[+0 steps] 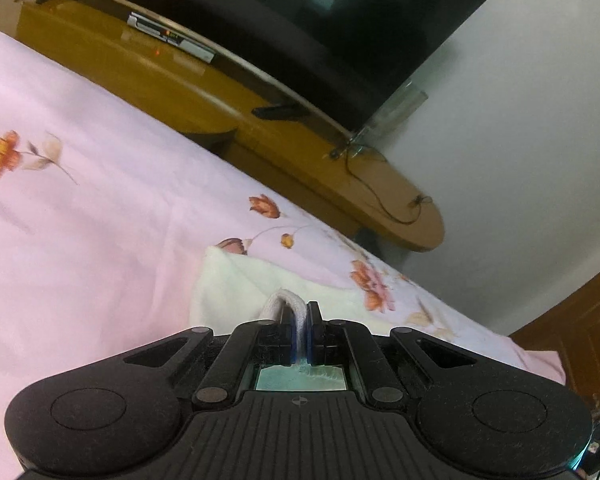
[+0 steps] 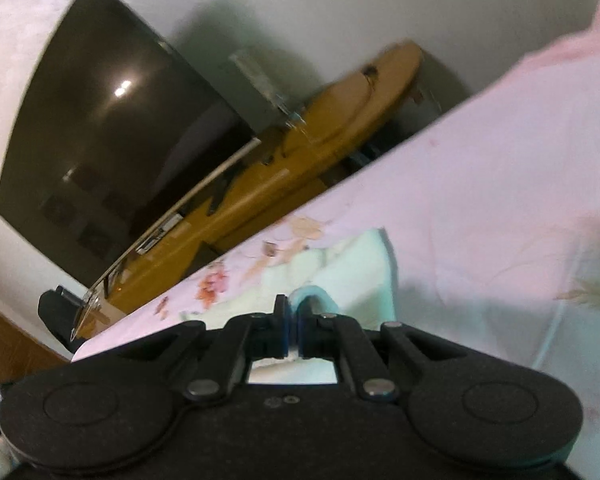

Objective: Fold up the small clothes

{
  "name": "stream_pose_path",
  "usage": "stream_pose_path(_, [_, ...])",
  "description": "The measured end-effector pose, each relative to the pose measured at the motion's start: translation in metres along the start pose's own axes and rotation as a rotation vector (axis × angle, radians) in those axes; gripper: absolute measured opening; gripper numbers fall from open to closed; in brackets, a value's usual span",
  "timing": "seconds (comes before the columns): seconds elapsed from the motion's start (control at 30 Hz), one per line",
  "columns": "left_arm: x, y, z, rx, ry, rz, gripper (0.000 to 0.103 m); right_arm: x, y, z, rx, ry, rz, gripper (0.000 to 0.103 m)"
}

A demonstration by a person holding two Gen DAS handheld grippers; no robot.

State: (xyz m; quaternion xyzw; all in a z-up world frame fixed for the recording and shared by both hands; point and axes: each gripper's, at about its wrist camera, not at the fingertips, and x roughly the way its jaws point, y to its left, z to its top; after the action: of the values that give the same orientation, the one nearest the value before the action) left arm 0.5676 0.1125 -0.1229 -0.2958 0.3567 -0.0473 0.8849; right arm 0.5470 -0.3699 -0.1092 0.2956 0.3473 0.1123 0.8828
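Observation:
A small cream-white garment lies on the pink flowered bed sheet. My left gripper is shut on a ribbed hem of the garment, which loops up between the jaws. In the right wrist view the same pale garment lies just ahead. My right gripper is shut on a fold of its edge, which arches over the right finger. Most of the garment is hidden under both gripper bodies.
Beyond the bed's far edge stands a curved wooden TV cabinet with a set-top box, a remote and cables. A large dark TV hangs on the white wall. A wooden door is at right.

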Motion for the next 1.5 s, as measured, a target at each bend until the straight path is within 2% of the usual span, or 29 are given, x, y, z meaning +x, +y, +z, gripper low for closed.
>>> stream_pose_path(0.03, [0.007, 0.003, -0.001, -0.004, -0.013, -0.020, 0.005, 0.008, -0.004, 0.000, -0.012, -0.002, 0.008, 0.006])
stream_pose_path(0.07, [0.010, 0.006, -0.001, -0.018, -0.034, -0.032, 0.005, 0.015, -0.005, 0.000, -0.035, -0.006, 0.015, 0.012])
stream_pose_path(0.13, [0.008, 0.009, -0.003, -0.034, -0.058, -0.070, 0.005, 0.019, -0.004, -0.002, -0.101, -0.049, 0.000, 0.029])
stream_pose_path(0.17, [0.007, 0.009, -0.003, -0.025, -0.073, -0.085, 0.005, 0.015, -0.002, -0.004, -0.132, -0.092, -0.009, 0.046])
stream_pose_path(0.2, [0.011, 0.009, -0.002, -0.007, -0.073, -0.082, 0.006, 0.010, -0.001, -0.005, -0.149, -0.129, -0.006, 0.054])
stream_pose_path(0.27, [0.017, 0.008, -0.002, 0.054, -0.047, -0.048, 0.006, 0.005, -0.001, -0.005, -0.169, -0.149, 0.017, 0.049])
stream_pose_path(0.33, [0.014, 0.010, -0.003, 0.083, -0.050, -0.058, 0.006, 0.005, 0.002, -0.005, -0.211, -0.140, 0.013, 0.043])
stream_pose_path(0.37, [0.010, 0.012, -0.002, 0.080, -0.063, -0.077, 0.016, 0.005, 0.005, -0.006, -0.243, -0.136, -0.001, 0.043])
stream_pose_path(0.4, [0.005, 0.015, -0.002, 0.068, -0.080, -0.098, 0.030, 0.005, 0.006, -0.007, -0.268, -0.127, -0.006, 0.043])
stream_pose_path(0.43, [0.000, 0.016, -0.002, 0.056, -0.102, -0.101, 0.073, 0.007, 0.009, -0.007, -0.285, -0.117, -0.008, 0.043])
stream_pose_path(0.47, [-0.003, 0.016, -0.002, 0.058, -0.128, -0.087, 0.089, 0.010, 0.010, -0.006, -0.305, -0.108, -0.011, 0.042])
stream_pose_path(0.53, [-0.005, 0.015, 0.001, 0.102, -0.139, -0.073, 0.088, 0.012, 0.013, -0.007, -0.322, -0.098, -0.016, 0.042])
stream_pose_path(0.63, [0.004, 0.010, 0.006, 0.182, -0.081, -0.033, 0.062, 0.017, 0.012, -0.005, -0.333, -0.078, -0.025, 0.040])
stream_pose_path(0.67, [0.006, 0.009, 0.006, 0.213, -0.065, -0.019, 0.057, 0.019, 0.013, -0.005, -0.336, -0.072, -0.027, 0.040])
stream_pose_path(0.8, [0.019, 0.003, 0.005, 0.315, 0.002, 0.043, 0.057, 0.030, 0.012, -0.005, -0.359, -0.037, -0.068, 0.038])
stream_pose_path(0.9, [0.028, -0.002, 0.005, 0.380, 0.045, 0.062, 0.057, 0.038, 0.010, -0.008, -0.381, -0.008, -0.086, 0.037])
stream_pose_path(0.93, [0.029, -0.005, 0.004, 0.401, 0.043, 0.075, 0.057, 0.040, 0.010, -0.010, -0.393, 0.000, -0.094, 0.036])
stream_pose_path(1.0, [0.028, -0.013, 0.004, 0.455, 0.002, 0.105, 0.057, 0.042, 0.012, -0.012, -0.420, 0.001, -0.103, 0.029])
stream_pose_path(1.07, [0.027, -0.023, 0.004, 0.508, -0.048, 0.143, 0.057, 0.042, 0.013, -0.012, -0.439, -0.006, -0.108, 0.026])
stream_pose_path(1.17, [0.027, -0.029, 0.008, 0.504, -0.048, 0.107, 0.057, 0.044, 0.014, -0.012, -0.458, -0.005, -0.104, 0.024])
stream_pose_path(1.23, [0.034, -0.034, 0.007, 0.532, -0.002, 0.121, 0.057, 0.044, 0.015, -0.012, -0.466, -0.001, -0.099, 0.024])
stream_pose_path(1.27, [0.037, -0.035, 0.005, 0.543, 0.013, 0.124, 0.047, 0.044, 0.015, -0.012, -0.465, 0.002, -0.094, 0.022])
stream_pose_path(1.33, [0.042, -0.033, 0.004, 0.529, 0.049, 0.109, 0.037, 0.044, 0.013, -0.011, -0.462, 0.004, -0.090, 0.021])
stream_pose_path(1.5, [0.049, -0.029, 0.003, 0.511, 0.051, 0.099, 0.028, 0.045, 0.011, -0.011, -0.481, 0.005, -0.083, 0.021])
